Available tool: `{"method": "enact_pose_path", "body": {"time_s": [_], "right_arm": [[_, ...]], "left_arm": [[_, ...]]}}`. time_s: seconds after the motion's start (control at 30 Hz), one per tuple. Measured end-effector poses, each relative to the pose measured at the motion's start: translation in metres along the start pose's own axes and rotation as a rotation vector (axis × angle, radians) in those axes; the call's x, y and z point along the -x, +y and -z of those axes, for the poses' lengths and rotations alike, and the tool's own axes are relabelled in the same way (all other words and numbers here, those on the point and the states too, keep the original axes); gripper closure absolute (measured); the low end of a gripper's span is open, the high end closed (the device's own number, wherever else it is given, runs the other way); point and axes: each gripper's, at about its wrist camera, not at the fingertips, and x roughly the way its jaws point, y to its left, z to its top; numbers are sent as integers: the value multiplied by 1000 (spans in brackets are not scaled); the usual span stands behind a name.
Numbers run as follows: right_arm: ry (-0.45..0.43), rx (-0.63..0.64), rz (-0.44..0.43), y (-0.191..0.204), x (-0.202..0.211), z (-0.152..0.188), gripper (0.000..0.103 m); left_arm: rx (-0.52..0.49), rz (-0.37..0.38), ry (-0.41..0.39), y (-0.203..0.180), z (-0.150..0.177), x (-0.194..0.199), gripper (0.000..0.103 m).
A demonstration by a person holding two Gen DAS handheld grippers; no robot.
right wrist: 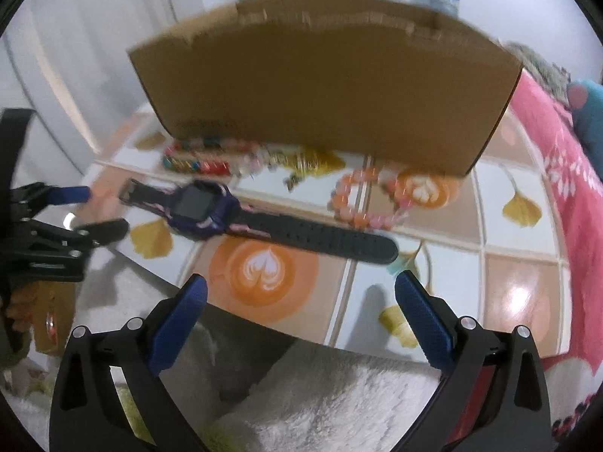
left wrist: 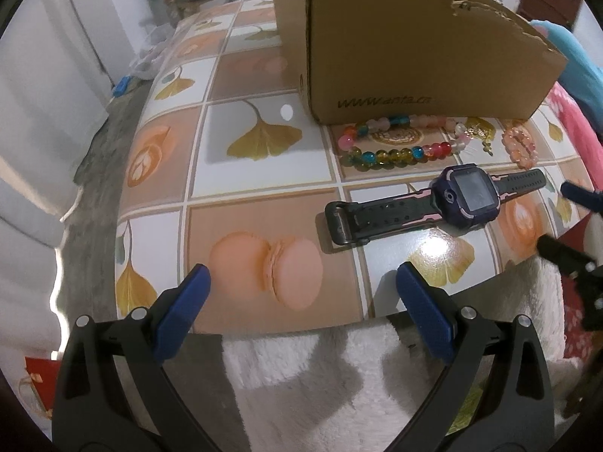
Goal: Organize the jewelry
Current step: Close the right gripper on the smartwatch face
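From your left wrist camera, the torn brown cardboard box (left wrist: pixel 414 49) carries dark print reading "www.anta.c", with the rest hidden in shadow. Your left gripper (left wrist: pixel 303 286) hangs over the near table edge with its blue-padded fingers spread wide and nothing between them. The purple and pink children's smartwatch with a black strap (left wrist: pixel 437 203) lies flat just ahead and to the right. Beyond it, touching the box's base, lies the multicoloured glass bead bracelet (left wrist: pixel 395 143), and to its right the small peach bead bracelet (left wrist: pixel 520 147). All rest on the glossy table cover printed with macarons, ginkgo leaves and latte art (left wrist: pixel 245 173). A white fluffy fabric (left wrist: pixel 320 376) lies below the table edge.

From your right wrist camera, which is blurred, the box print is unreadable. Your right gripper (right wrist: pixel 301 286) is also spread wide and empty, over the table's near edge. The watch lies ahead, strap end near the right finger; the peach bracelet sits behind it by the box. A pink patterned cloth (right wrist: pixel 557 173) lies at the right.
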Motion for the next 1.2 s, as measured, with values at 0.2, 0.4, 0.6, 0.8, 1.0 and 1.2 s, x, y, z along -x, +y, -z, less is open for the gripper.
{"method": "enact_pose_path", "body": {"time_s": [0.2, 0.4, 0.6, 0.8, 1.0, 1.2], "right_arm": [[-28, 130, -146, 1, 15, -15, 6], [-1, 239, -273, 9, 4, -35, 21], [52, 358, -338, 22, -19, -44, 36], [87, 472, -408, 31, -29, -50, 40], [132, 570, -428, 35, -43, -52, 46], [153, 639, -459, 44, -53, -50, 53]], "left_arm": [[-134, 111, -170, -9, 3, 31, 8], [-393, 255, -188, -38, 2, 35, 29], [-560, 342, -148, -50, -11, 26, 41], [-668, 466, -85, -57, -28, 19, 41], [-746, 486, -13, -63, -33, -2, 41], [-798, 501, 6, -74, -32, -7, 47]]}}
